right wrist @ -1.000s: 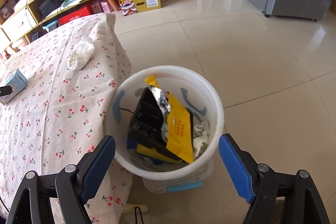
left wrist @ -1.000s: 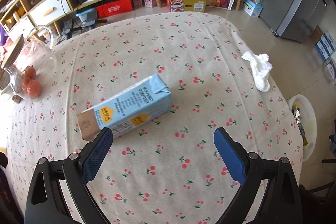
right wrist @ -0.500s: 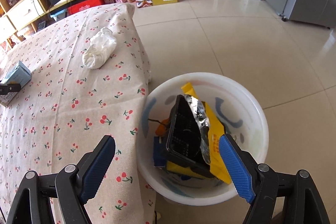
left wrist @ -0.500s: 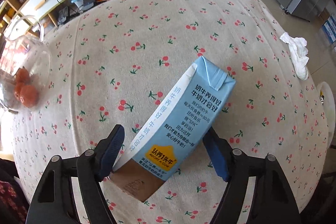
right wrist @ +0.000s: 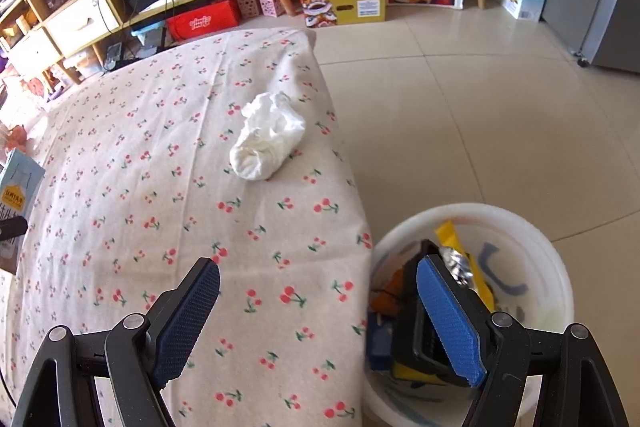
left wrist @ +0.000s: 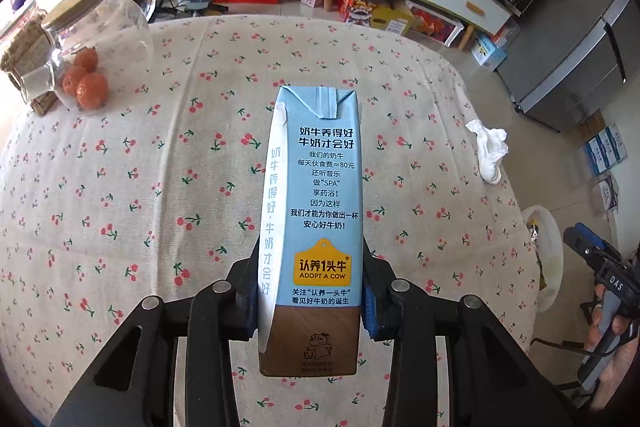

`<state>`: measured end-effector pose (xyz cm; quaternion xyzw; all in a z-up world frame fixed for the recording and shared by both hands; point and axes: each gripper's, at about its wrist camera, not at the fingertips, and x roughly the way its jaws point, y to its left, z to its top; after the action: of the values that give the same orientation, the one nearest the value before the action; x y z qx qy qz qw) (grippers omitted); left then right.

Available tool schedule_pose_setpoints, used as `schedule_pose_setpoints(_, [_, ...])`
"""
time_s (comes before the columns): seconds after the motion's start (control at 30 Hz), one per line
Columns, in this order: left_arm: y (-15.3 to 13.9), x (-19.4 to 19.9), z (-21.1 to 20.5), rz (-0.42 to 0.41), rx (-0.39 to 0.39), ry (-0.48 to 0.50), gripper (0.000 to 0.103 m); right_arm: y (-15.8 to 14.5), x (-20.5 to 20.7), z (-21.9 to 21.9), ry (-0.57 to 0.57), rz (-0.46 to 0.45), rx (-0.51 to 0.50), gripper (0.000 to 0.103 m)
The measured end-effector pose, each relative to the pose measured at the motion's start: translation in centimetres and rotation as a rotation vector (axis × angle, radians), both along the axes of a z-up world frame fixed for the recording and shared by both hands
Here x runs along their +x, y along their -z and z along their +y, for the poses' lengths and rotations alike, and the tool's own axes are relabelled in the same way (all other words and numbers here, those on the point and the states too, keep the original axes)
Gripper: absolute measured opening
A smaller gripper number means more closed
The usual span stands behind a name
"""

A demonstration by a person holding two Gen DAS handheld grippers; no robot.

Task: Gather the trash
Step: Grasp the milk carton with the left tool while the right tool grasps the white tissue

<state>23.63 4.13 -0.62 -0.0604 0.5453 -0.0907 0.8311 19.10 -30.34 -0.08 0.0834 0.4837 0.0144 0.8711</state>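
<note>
Left wrist view
Left gripper point(left wrist: 310, 311): clamped on the milk carton point(left wrist: 316, 211) near its brown base; the carton is seen pointing toward 12 o'clock above the cherry-print tablecloth point(left wrist: 140, 187).
Crumpled tissue point(left wrist: 488, 155): lying on the cloth at 3 o'clock, near the table edge.
Glass jar point(left wrist: 88, 47): standing at 10 o'clock, oranges inside.
White bin point(left wrist: 550, 263): partly seen at 4 o'clock, beyond the table edge.

Right wrist view
Right gripper point(right wrist: 318, 319): jaws held wide apart, nothing between them.
Tissue point(right wrist: 268, 143): at 12 o'clock on the cloth.
Bin point(right wrist: 536, 239): on the floor at 4 o'clock, wrappers inside.
Carton point(right wrist: 18, 187): at 9 o'clock.
</note>
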Motion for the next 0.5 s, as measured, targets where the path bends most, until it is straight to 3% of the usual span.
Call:
schedule_pose_setpoints(0.3, [-0.9,0.2,0.0,-0.027,-0.039,0.004,0.040,2.9,8.7,1.9,0.022,0.075,0.150,0.083])
schedule_pose_setpoints(0.5, [-0.4,0.2,-0.5,-0.022,-0.027,0.022,0.040,5.4,12.2,3.2,0.031,0.125,0.121,0.070])
